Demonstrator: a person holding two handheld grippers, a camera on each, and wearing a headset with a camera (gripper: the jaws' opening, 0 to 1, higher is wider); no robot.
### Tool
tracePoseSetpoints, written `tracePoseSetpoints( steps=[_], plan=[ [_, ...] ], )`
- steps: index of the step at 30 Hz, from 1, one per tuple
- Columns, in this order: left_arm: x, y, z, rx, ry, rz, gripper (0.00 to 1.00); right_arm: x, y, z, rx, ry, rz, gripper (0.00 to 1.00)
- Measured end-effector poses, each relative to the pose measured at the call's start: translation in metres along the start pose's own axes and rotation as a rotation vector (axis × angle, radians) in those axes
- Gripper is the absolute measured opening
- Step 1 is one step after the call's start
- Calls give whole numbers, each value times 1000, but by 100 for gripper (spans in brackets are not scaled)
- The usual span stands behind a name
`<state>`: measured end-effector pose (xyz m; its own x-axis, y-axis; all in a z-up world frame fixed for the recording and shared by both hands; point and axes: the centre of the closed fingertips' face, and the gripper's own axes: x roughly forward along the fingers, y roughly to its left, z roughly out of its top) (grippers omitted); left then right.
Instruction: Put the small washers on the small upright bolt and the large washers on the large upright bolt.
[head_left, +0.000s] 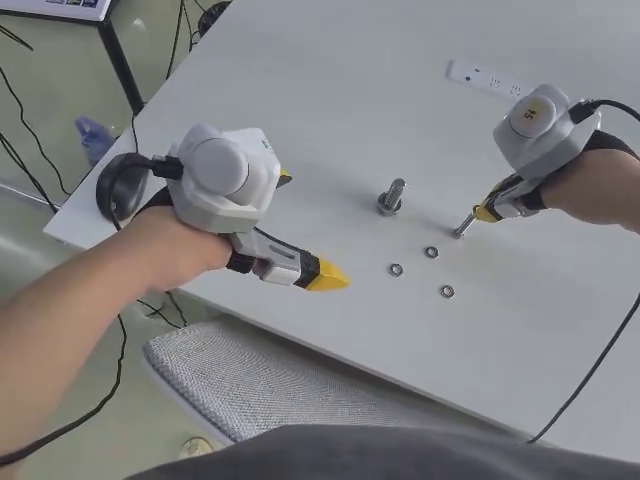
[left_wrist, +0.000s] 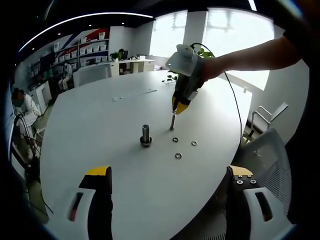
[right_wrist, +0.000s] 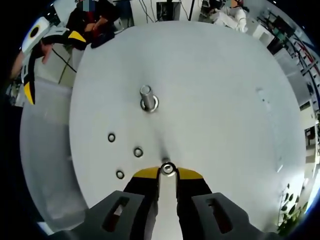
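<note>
The counter (head_left: 300, 90) is a broad white slab, smooth and matte. A grey mesh chair (head_left: 250, 385) sits just below its near edge. Most of the top lies bare, so there is wide room on every side of the small cluster of parts, which sits closer to the near edge than the far one. A white power strip (head_left: 488, 79) lies flat well beyond them.

The right tool (head_left: 487, 212) is clenched on the top of the small bolt (head_left: 463, 227), a thin steel pin standing on the counter. In the right gripper view its round head sits right between the yellow tips. Near it, but apart, stands the big bolt (head_left: 391, 196), a stubby steel post on a wider base. Three washers (head_left: 432, 252) (small shiny rings, flat on the counter and apart from one another) are scattered on the near side of the two bolts.

The left tool (head_left: 325, 275) hangs released by the near edge, well apart from the parts. The left gripper view shows its yellow-tipped jaws spread wide, with open counter between them and the bolts and washers ahead.
</note>
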<state>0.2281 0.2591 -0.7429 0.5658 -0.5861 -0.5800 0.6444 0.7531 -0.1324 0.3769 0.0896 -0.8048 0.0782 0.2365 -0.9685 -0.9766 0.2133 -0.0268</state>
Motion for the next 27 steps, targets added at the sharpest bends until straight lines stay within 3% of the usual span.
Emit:
tracePoseSetpoints(
  steps=[27],
  plan=[
    [2, 4, -2, -11, 10, -5, 92, 12, -1, -1, -5, 20, 6, 12]
  ],
)
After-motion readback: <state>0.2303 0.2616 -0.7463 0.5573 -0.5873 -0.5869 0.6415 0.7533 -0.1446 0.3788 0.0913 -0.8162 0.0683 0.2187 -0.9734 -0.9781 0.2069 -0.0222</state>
